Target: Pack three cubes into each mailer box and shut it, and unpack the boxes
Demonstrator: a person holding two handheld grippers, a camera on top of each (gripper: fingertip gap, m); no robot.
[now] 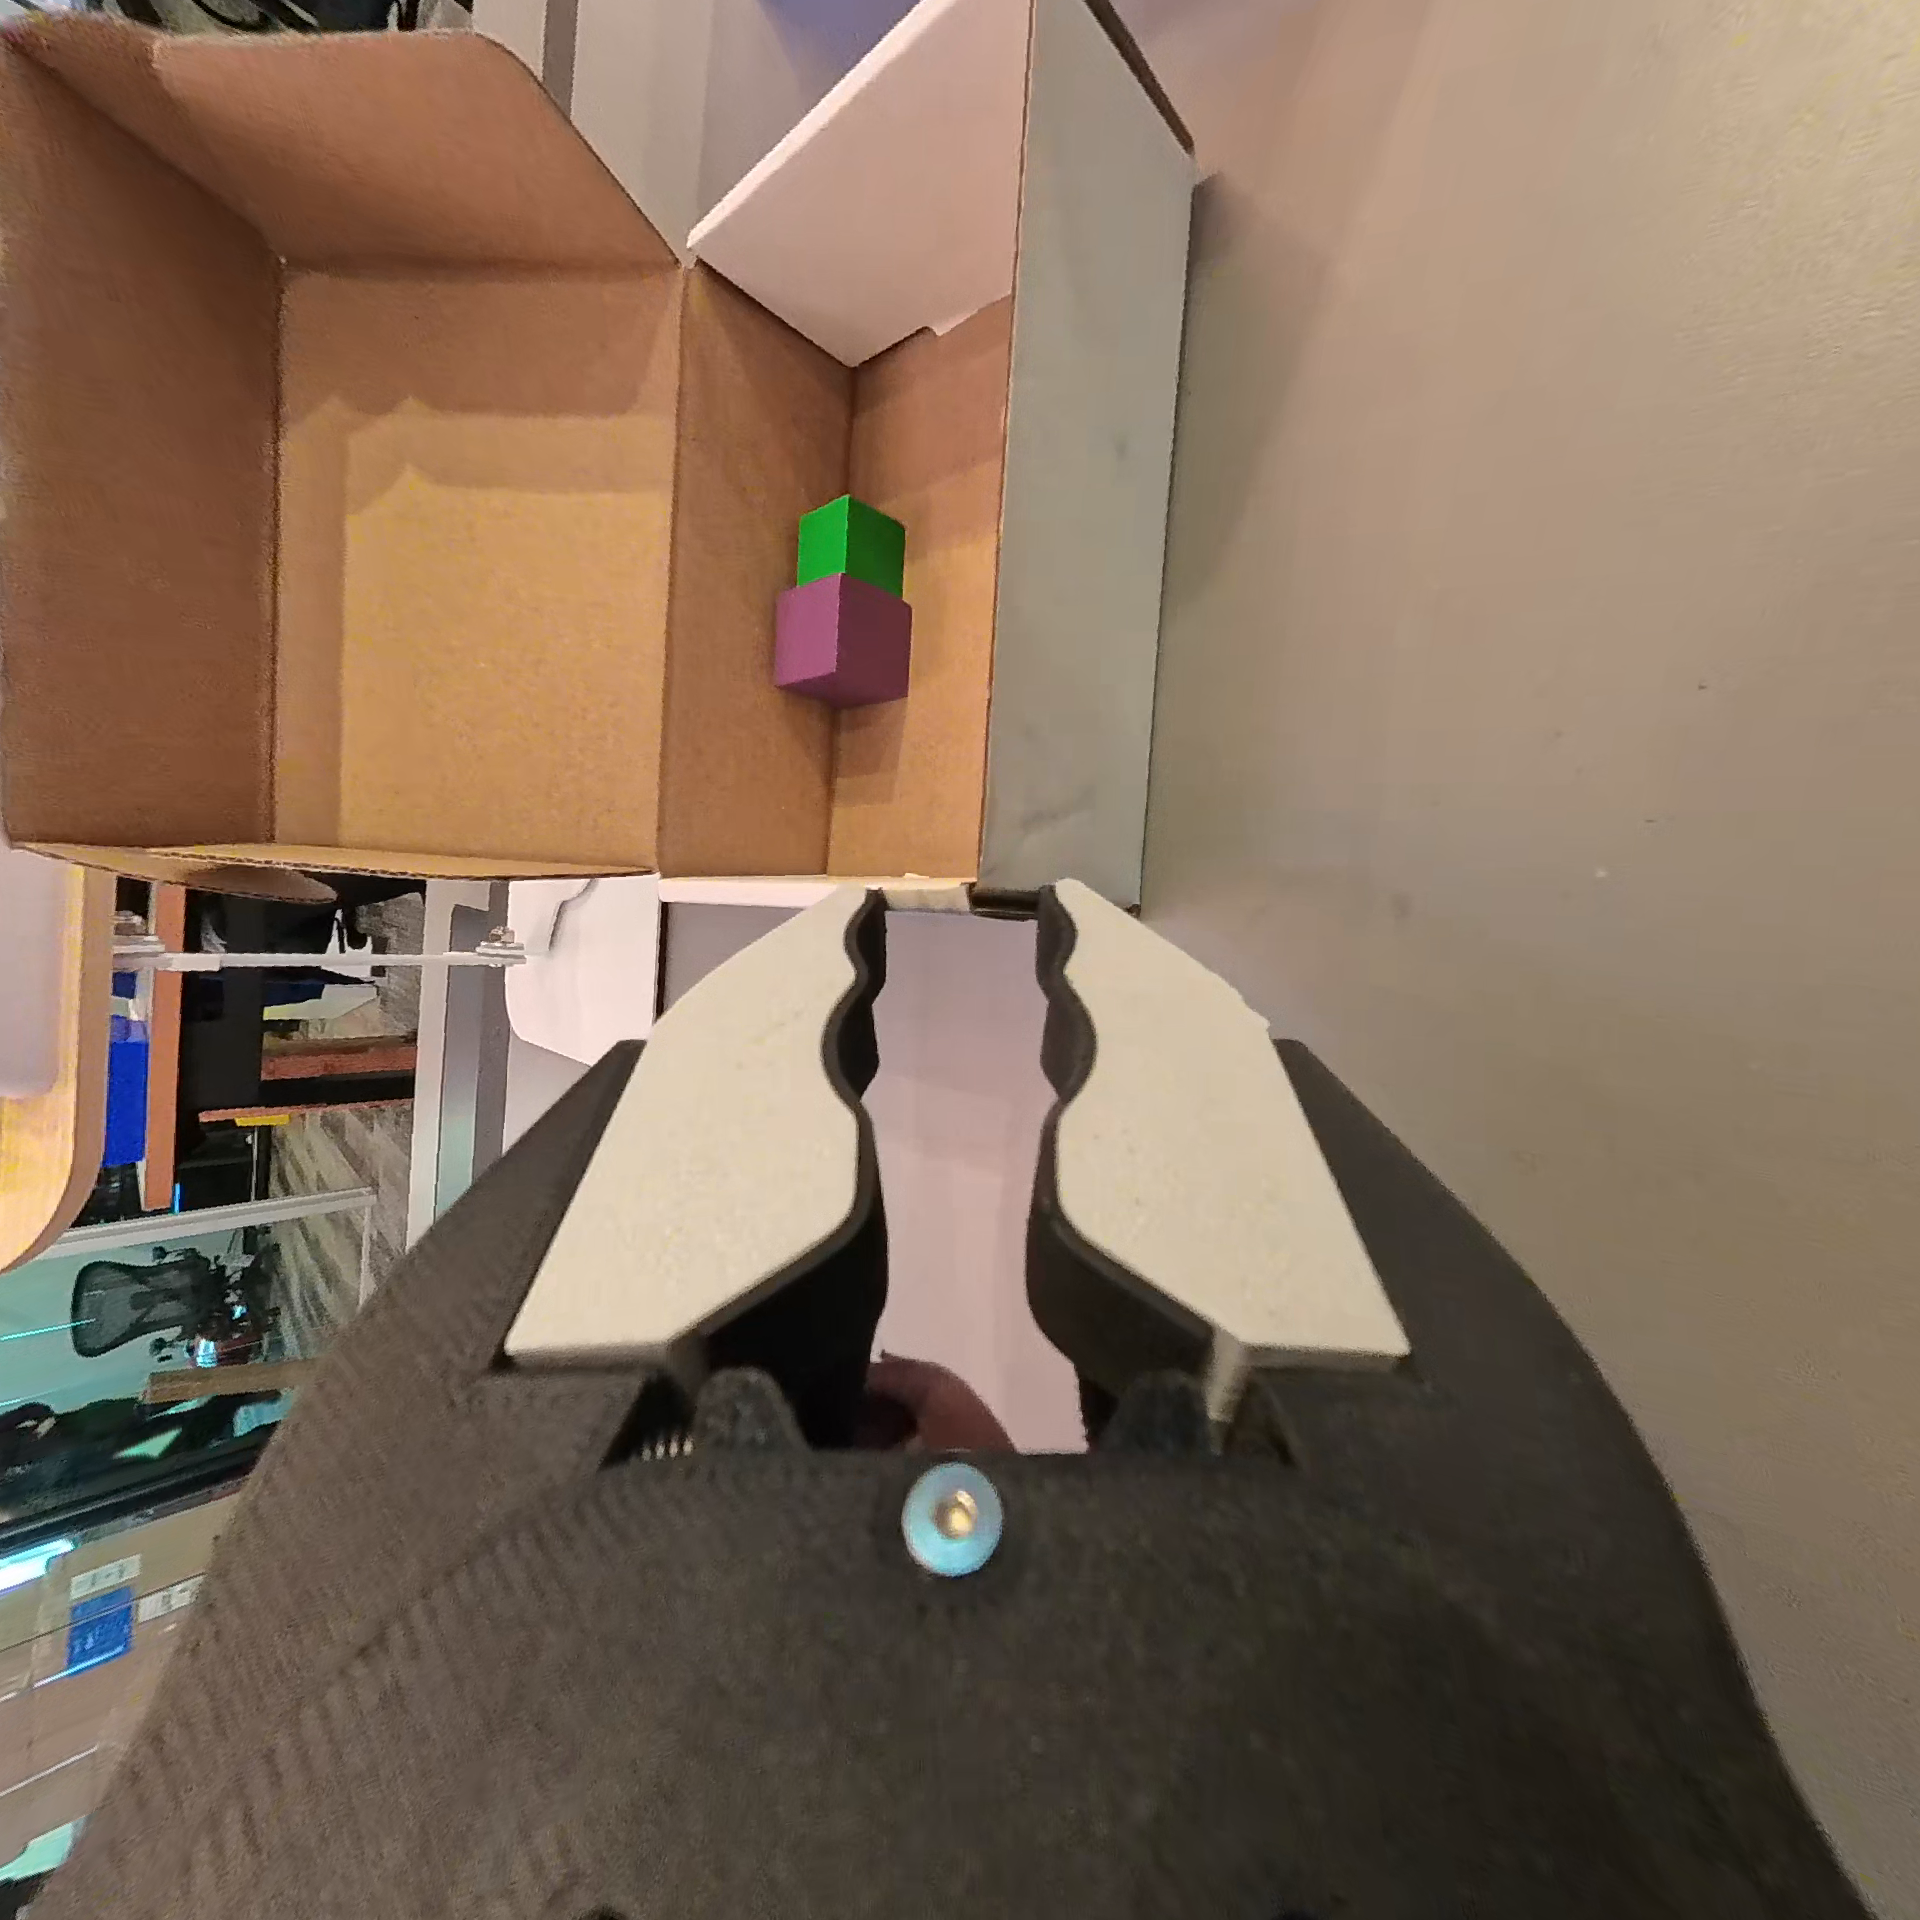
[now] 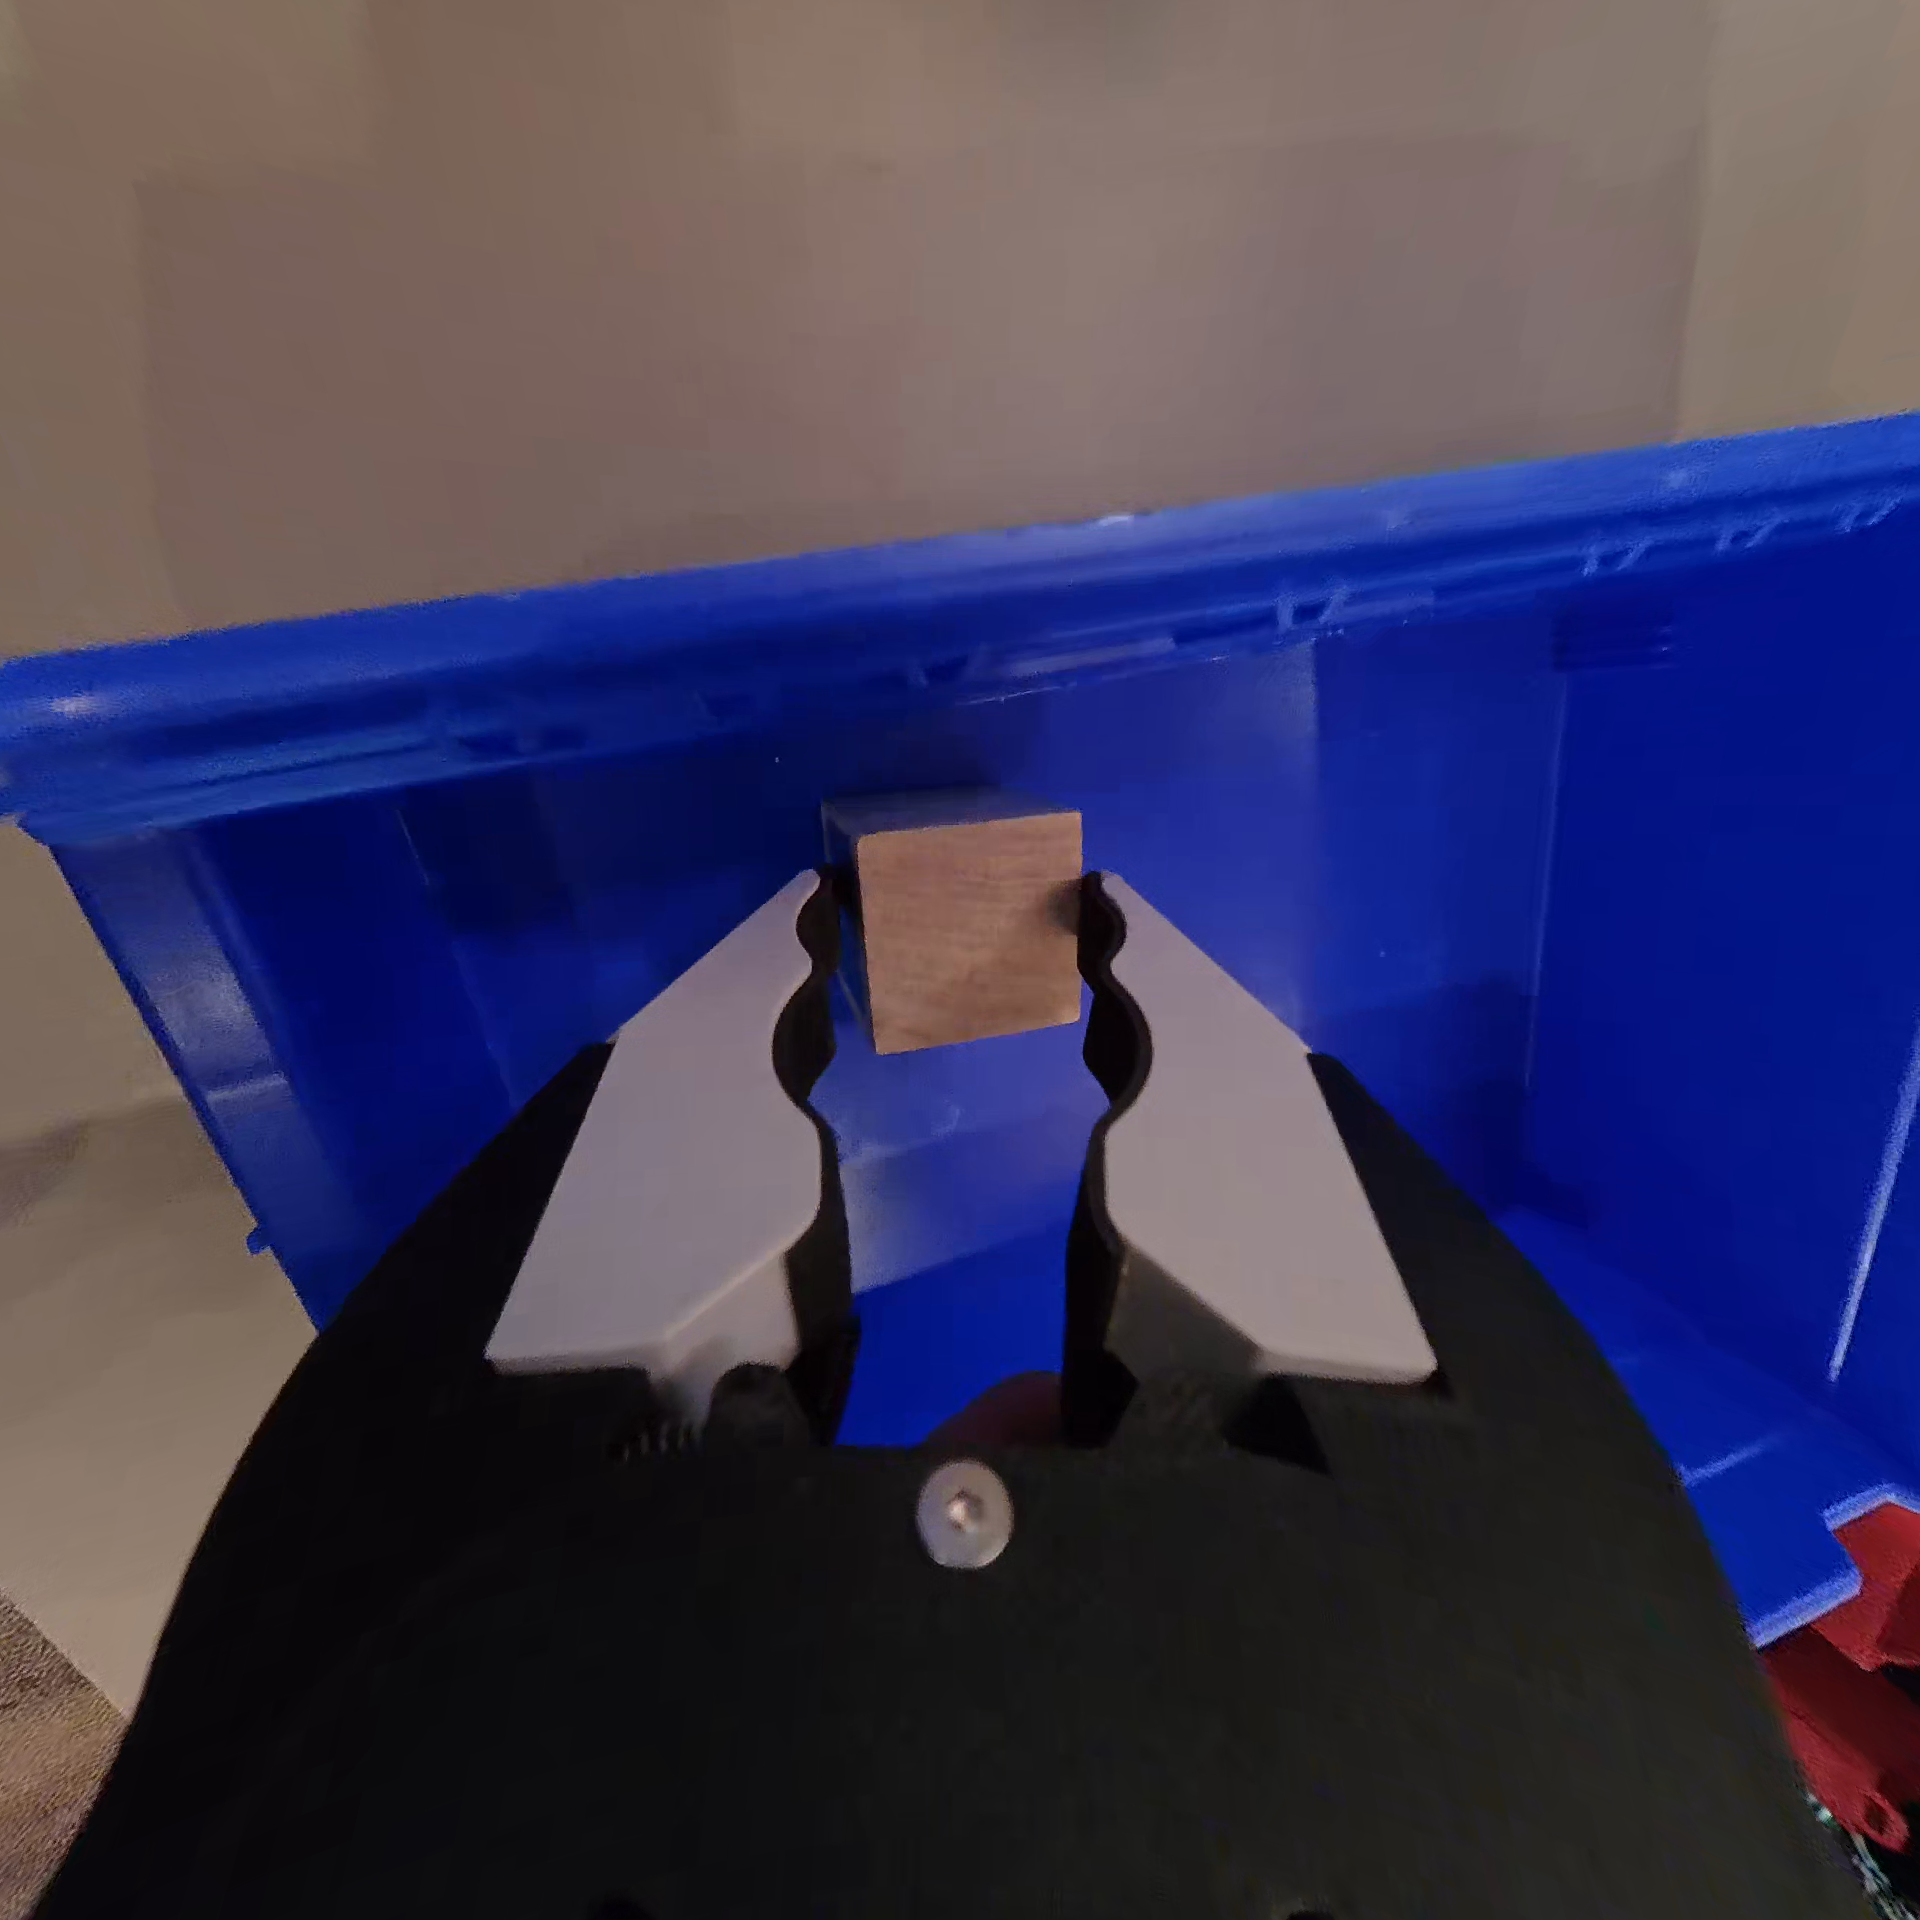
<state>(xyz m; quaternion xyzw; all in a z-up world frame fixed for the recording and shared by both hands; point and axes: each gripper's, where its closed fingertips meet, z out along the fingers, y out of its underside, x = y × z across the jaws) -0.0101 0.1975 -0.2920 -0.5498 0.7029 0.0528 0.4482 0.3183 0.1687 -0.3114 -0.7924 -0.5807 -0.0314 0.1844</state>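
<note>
Left wrist view, rolled sideways. The left tool (image 1: 961, 902) has its two pale fingers (image 1: 727, 1132) a narrow gap apart, with nothing between them; the tips sit at the near edge of an open mailer box (image 1: 468, 582) of brown card with a white outside. Ahead of the tips, inside the shallow tray part of the box, lie two cubes touching each other — a purple cube (image 1: 842, 646) nearer the tool and a green cube (image 1: 850, 548) just beyond it. The box lid stands open to the left of the tray, its brown inner face toward the camera, and a white side flap (image 1: 862, 208) is folded out at the far end. The pale worktop (image 1: 1558, 727) fills the right of the view; beyond the box's near edge, at left, blurred office furniture shows.

Right wrist view. The right tool (image 2: 961, 894) is clamped on a plain wooden cube (image 2: 971, 925) — the black wavy inner faces of both fingertips press its left and right sides. The cube is held clear of any surface, in front of the inner wall of a blue plastic bin (image 2: 1558, 831) that spans the view behind and below the tool. A red object (image 2: 1860, 1704), too cut off to identify, shows at the lower right corner beside the bin. Pale worktop (image 2: 935, 312) lies beyond the bin's far rim.
</note>
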